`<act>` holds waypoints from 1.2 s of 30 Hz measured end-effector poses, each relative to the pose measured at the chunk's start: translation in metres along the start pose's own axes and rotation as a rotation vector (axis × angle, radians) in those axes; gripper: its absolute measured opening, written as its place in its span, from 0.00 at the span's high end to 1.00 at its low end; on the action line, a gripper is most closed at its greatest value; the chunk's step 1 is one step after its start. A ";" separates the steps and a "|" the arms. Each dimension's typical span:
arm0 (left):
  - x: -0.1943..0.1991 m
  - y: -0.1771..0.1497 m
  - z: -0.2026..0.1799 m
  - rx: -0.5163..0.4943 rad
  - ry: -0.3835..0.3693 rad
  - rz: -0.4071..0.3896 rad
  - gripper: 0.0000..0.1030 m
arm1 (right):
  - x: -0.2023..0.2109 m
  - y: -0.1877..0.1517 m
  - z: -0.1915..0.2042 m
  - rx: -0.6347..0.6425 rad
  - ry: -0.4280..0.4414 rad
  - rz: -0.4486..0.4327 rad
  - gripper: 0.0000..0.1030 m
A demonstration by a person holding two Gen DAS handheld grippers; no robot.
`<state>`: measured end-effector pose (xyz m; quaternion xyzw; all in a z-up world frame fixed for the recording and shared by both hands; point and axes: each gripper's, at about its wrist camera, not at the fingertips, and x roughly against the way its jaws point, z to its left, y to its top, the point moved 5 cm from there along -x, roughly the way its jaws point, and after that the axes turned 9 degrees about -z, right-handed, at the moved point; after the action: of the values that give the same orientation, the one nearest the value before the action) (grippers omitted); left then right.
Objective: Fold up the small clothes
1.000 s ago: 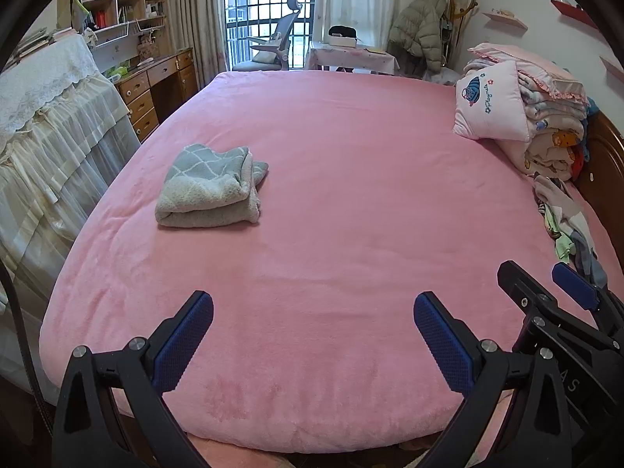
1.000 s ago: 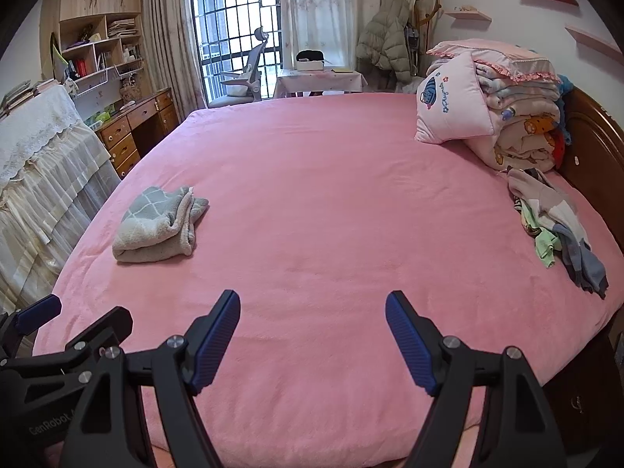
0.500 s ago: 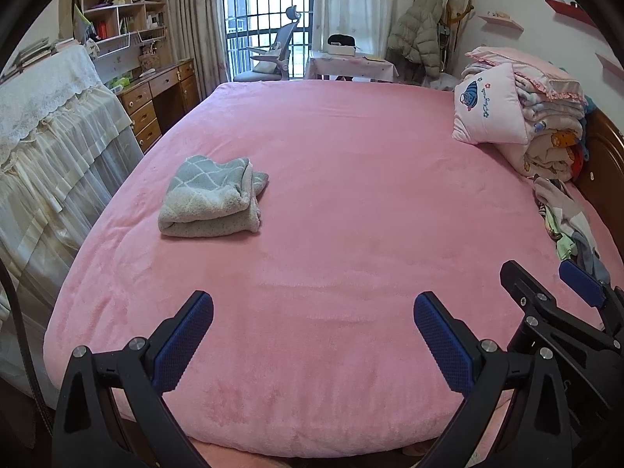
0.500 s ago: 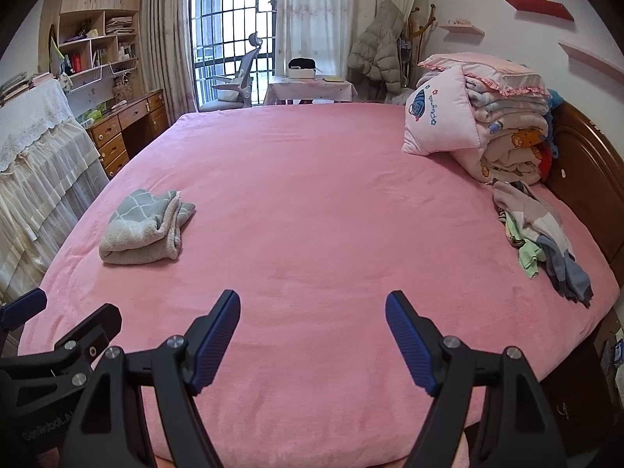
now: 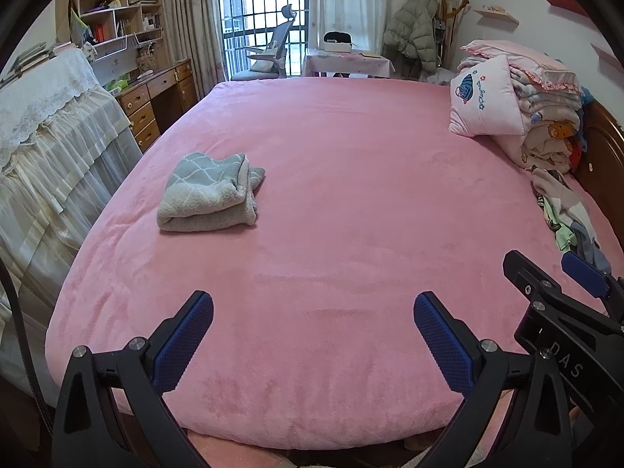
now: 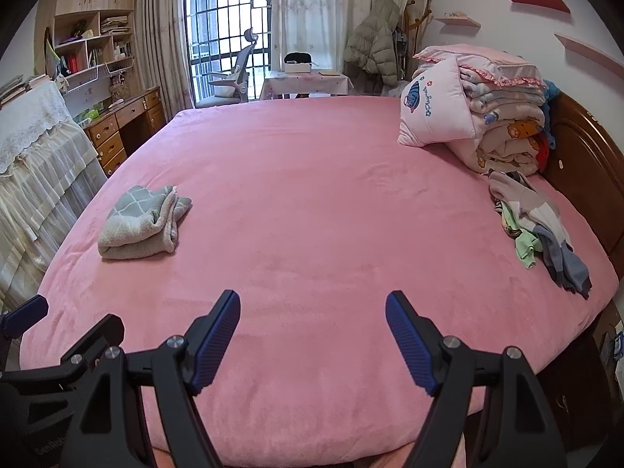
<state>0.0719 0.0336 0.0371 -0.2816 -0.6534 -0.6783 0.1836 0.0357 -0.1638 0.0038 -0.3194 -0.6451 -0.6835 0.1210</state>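
Note:
A folded grey checked garment [image 5: 210,195] [image 6: 142,222] lies on the left part of the pink bed [image 5: 351,195] [image 6: 312,202]. A loose heap of small clothes [image 6: 538,230] [image 5: 565,214] sits at the right edge by the headboard. My left gripper [image 5: 312,312] hangs open over the near edge of the bed, nothing between its blue pads. My right gripper [image 6: 312,308] is open too, beside it on the right, and empty. Both are well short of either garment.
A stack of folded blankets with a pink cushion [image 6: 479,117] stands at the back right against the wooden headboard [image 6: 585,163]. A lace-covered piece of furniture [image 5: 46,148] and a desk with drawers [image 5: 156,105] line the left side. Chair and small table stand by the window.
Both views have pulled back and tilted slightly, so the bed's near edge shows more. The jaws have kept their width and the garments have not moved.

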 end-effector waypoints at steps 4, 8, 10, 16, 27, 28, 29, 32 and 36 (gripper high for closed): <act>0.002 0.000 0.000 0.002 0.003 -0.007 0.01 | 0.003 -0.001 -0.001 0.000 0.003 -0.007 0.25; 0.002 -0.001 0.001 0.001 0.001 -0.005 0.01 | 0.004 -0.001 -0.003 -0.002 0.001 -0.007 0.25; 0.003 -0.002 0.001 0.000 -0.001 -0.003 0.01 | 0.004 -0.001 -0.003 -0.004 0.003 -0.007 0.25; 0.005 -0.004 0.001 -0.002 -0.004 -0.001 0.01 | 0.004 -0.001 -0.004 -0.002 0.003 -0.007 0.25; 0.002 -0.006 0.000 -0.003 -0.010 0.012 0.01 | 0.004 -0.002 -0.007 -0.004 0.000 -0.003 0.25; 0.002 -0.006 0.000 -0.003 -0.011 0.012 0.01 | 0.004 -0.002 -0.007 -0.004 0.000 -0.004 0.25; 0.002 -0.006 0.000 -0.002 -0.011 0.012 0.01 | 0.004 -0.003 -0.009 -0.005 0.000 -0.004 0.25; 0.001 -0.007 0.000 -0.002 -0.010 0.014 0.01 | 0.004 -0.002 -0.009 -0.004 0.000 -0.006 0.25; 0.002 -0.008 -0.001 -0.001 -0.012 0.017 0.01 | 0.004 -0.002 -0.008 -0.004 0.001 -0.003 0.25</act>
<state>0.0654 0.0338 0.0317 -0.2915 -0.6516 -0.6754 0.1852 0.0293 -0.1704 0.0045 -0.3185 -0.6440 -0.6852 0.1198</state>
